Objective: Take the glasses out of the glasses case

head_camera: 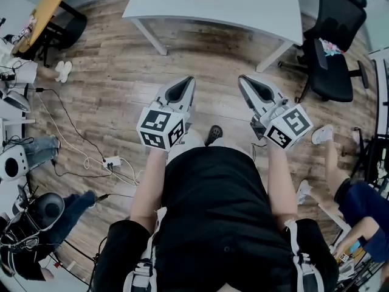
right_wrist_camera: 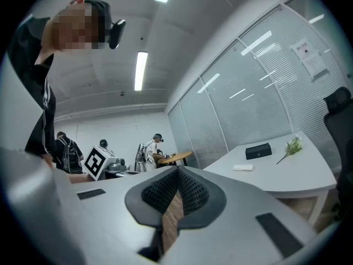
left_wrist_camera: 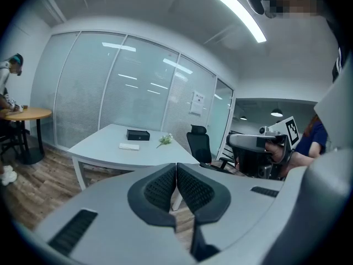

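Underfoot, across the whole head view, a brown wood-plank floor (head_camera: 200,53); standing on it at the far side, a large pale grey rectangular desk (head_camera: 243,8) on pale legs, well apart from both grippers. Nearest the camera, seen from above, a person in a black short-sleeved shirt (head_camera: 219,224), both bare forearms (head_camera: 149,187) stretched forward; right of the desk a black mesh-backed office chair (head_camera: 331,41) on castors; at the far left edge a round yellow-wood table (head_camera: 45,8). On the person's left, the grey left gripper (head_camera: 189,79), pointing forward toward the desk; its black ribbed fingers (left_wrist_camera: 160,189) pressed together at the tips, nothing between them. Side by side with it and near it, the matching grey right gripper (head_camera: 242,78); its black ribbed fingers (right_wrist_camera: 193,192) likewise closed tip to tip on nothing, only floor showing through the thin wedge lower down. On the desk, lying flat, the black box-shaped glasses case (left_wrist_camera: 138,134), closed as far as can be told and touched by neither gripper; glasses themselves not to be made out. Just in front of the case a flat white rectangular object (left_wrist_camera: 129,146); right of both a small green sprig with pale flowers (left_wrist_camera: 165,140).
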A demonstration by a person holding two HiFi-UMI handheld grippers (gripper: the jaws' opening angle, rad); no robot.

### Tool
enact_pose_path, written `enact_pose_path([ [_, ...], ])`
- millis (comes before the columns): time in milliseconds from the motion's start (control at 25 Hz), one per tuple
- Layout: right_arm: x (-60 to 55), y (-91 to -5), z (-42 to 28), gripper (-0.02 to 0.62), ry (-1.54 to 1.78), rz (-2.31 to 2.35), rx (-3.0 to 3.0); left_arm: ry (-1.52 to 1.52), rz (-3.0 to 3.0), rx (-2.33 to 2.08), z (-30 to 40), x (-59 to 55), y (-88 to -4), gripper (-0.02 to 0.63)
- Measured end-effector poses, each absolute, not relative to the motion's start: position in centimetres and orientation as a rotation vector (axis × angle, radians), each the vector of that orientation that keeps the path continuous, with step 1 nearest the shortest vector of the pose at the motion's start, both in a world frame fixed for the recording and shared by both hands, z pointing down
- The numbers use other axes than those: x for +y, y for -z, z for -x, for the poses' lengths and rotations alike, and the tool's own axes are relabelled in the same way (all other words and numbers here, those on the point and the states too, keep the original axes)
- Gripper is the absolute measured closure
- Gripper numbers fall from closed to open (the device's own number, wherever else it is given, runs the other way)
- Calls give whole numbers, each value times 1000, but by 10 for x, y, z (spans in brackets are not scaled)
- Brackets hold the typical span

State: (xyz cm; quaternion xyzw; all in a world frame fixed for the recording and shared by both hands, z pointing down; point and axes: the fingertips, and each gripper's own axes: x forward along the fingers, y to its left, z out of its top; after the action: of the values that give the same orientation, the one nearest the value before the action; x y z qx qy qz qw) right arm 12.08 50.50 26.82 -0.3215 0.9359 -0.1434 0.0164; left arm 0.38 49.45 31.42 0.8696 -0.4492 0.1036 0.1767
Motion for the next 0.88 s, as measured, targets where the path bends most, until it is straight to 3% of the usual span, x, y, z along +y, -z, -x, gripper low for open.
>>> enact_pose_path([
  [880,453,-282,-114,578,624,998,2778,-284,-2374,-1258,20,448,-342,581],
])
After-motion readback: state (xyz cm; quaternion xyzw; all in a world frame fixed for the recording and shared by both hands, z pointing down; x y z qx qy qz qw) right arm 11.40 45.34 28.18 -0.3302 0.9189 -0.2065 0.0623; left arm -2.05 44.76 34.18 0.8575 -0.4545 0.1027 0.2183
